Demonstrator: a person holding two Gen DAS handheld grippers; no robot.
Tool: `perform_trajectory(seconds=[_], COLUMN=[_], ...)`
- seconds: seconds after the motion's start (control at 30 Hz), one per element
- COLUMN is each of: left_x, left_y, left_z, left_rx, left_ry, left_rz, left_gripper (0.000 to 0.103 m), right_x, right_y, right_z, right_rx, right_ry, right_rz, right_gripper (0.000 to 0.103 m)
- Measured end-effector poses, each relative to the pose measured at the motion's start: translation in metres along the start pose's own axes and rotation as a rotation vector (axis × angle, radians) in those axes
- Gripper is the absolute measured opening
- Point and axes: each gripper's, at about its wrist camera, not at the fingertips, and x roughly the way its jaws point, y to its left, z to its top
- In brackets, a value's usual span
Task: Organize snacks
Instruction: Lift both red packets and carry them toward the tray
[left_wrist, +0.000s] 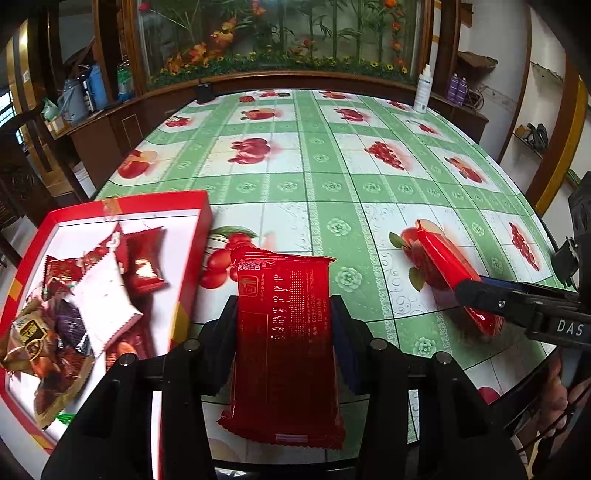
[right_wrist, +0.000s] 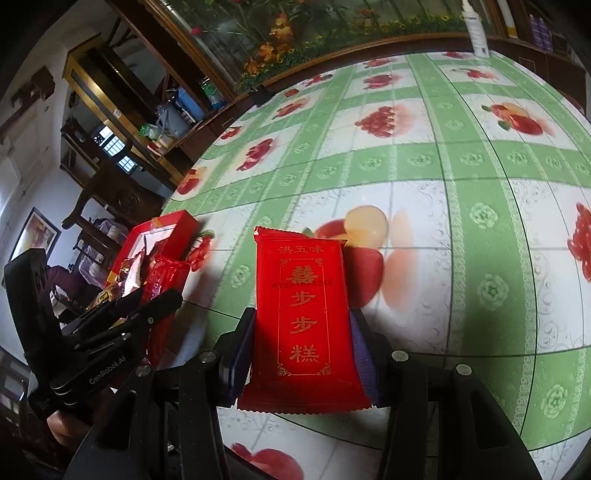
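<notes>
Two packets: I hold one red snack packet in each gripper, both above the table (left_wrist: 332, 177) with the green fruit-print cloth.
Left gripper (left_wrist: 284, 325): my fingers are clamped on the sides of a red packet (left_wrist: 284, 332), its printed back with fine text and a QR code facing the camera.
Left packet, place: just right of the red box (left_wrist: 201, 236), its far end reaching past the box's near corner, over the cherry print.
Right gripper (right_wrist: 301, 332): my fingers press both sides of the other red packet (right_wrist: 304, 306), gold characters on its front facing the camera.
Right packet, place: well right of the red box (right_wrist: 177, 225), over the apple print.
Red box: an open tray, white inside, at the table's left edge; it holds several wrapped snacks (left_wrist: 92, 288), red, white, brown and purple, lying in a loose pile.
White bottle (left_wrist: 422, 92): upright at the far edge of the table, well away from the box.
Contact with table: I cannot tell whether either packet touches the cloth.
</notes>
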Motion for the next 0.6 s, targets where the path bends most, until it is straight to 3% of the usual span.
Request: perform_trajectory(seconds=[0.6], left_x=[-0.024], left_y=[0.037], left_z=[0.005], left_rx=[-0.050], left_ry=[-0.093], left_rz=[0.124], left_gripper=[0.045], right_x=[0.006], right_y=[0.045], right_z=[0.018], right_rx=[-0.096], right_ry=[-0.004], right_rz=[0.029], right_gripper=[0.050])
